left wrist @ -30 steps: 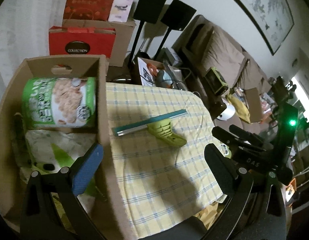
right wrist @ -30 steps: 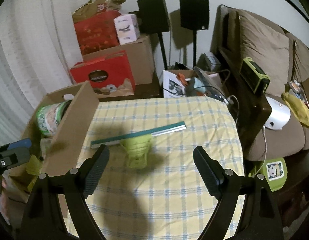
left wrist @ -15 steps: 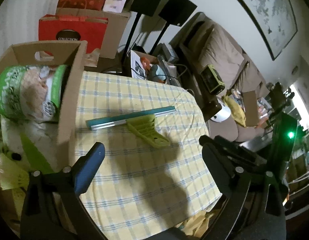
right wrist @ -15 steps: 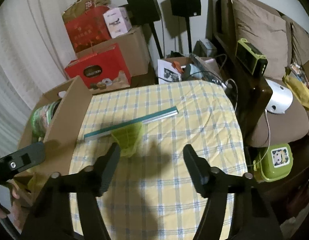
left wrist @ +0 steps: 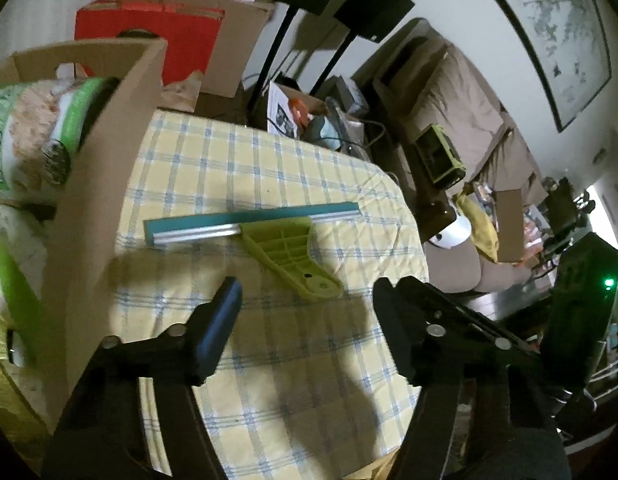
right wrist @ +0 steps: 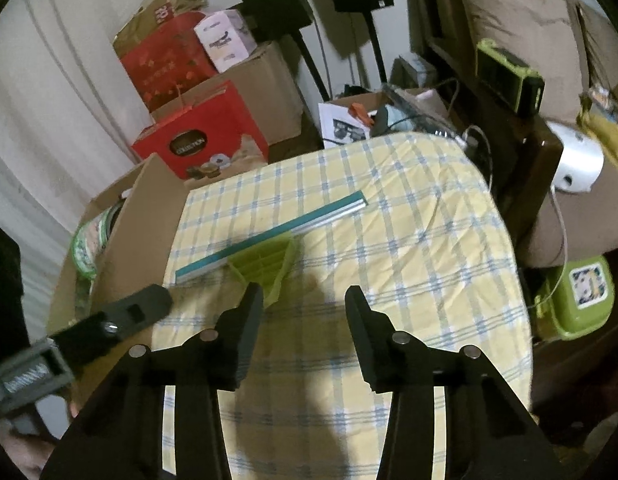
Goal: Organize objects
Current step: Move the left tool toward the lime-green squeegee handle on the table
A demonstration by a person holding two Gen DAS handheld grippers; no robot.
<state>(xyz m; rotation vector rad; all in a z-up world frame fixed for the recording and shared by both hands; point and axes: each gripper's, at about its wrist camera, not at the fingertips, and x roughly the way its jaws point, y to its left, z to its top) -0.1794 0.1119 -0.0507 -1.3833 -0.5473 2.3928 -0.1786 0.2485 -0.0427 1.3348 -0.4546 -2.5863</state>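
A squeegee with a lime-green handle [left wrist: 287, 254] and a teal blade [left wrist: 251, 221] lies flat on the yellow checked tablecloth [left wrist: 309, 380]. It also shows in the right wrist view [right wrist: 265, 258]. My left gripper [left wrist: 309, 300] is open and empty, just short of the handle's end. My right gripper [right wrist: 305, 300] is open and empty, its left finger over the handle's near end. An open cardboard box [left wrist: 105, 184] stands at the table's left and holds a green-labelled canister [left wrist: 33, 140] and other packages.
Red gift boxes [right wrist: 201, 140] and brown cartons are stacked behind the table. Speaker stands [right wrist: 293, 40] lean at the wall. A sofa [right wrist: 529, 40] and a dark side table [right wrist: 525, 152] stand to the right. A green lunchbox [right wrist: 573, 300] sits low at right.
Both grippers have moved forward toward the squeegee. The left gripper has swung from over the box to the tablecloth. The right gripper's jaws have narrowed somewhat.
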